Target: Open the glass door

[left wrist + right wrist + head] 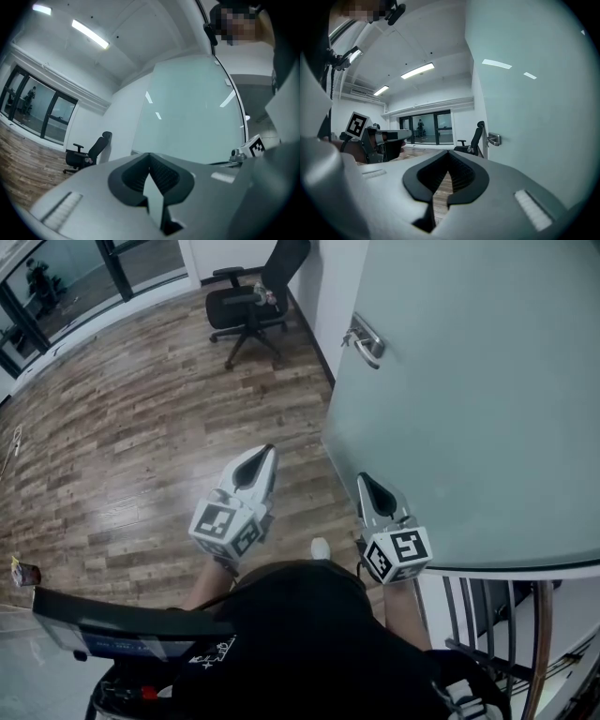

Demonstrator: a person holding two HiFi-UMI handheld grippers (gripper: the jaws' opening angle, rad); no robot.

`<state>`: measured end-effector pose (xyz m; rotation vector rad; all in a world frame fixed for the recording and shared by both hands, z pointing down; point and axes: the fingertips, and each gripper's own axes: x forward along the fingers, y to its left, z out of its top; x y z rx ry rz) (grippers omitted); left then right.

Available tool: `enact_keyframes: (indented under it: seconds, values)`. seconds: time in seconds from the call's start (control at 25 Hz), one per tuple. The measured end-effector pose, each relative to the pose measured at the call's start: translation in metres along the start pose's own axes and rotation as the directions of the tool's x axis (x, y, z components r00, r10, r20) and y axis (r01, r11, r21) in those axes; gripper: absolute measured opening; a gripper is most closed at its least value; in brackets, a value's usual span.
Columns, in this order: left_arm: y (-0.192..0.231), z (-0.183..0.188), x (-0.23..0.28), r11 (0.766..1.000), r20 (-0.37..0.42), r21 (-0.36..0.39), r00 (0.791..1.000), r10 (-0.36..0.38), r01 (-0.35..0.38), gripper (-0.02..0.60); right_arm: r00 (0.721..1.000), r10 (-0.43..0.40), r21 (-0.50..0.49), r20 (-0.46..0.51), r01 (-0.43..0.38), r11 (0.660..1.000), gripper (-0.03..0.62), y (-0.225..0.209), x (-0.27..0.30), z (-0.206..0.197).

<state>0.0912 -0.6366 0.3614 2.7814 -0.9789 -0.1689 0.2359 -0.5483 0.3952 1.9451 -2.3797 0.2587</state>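
Note:
The frosted glass door (469, 409) fills the right of the head view, and its metal handle (366, 340) sits on the near edge, farther off. My right gripper (372, 486) hangs shut and empty close beside the glass, well short of the handle. In the right gripper view the door (525, 117) stands to the right, the handle (494, 139) is small ahead, and the right gripper (449, 153) has its jaws together. My left gripper (258, 465) is held over the wood floor left of the door, shut with nothing in it. The left gripper (150, 157) faces the door (187, 112).
A black office chair (248, 304) stands by the white wall beyond the door. Dark-framed windows (56, 287) line the far left. A metal railing (506, 615) is at the lower right behind me. Wood floor (141, 427) stretches to the left.

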Motion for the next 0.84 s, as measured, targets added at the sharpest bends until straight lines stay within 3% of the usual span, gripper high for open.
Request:
enact_keyframes:
  seconds: [0.84]
  values:
    - [0.004, 0.001, 0.015, 1.0, 0.004, 0.005, 1.0, -0.004, 0.004, 0.002, 1.0, -0.017, -0.011, -0.004, 0.017, 1.0, 0.002, -0.019, 0.013, 0.014]
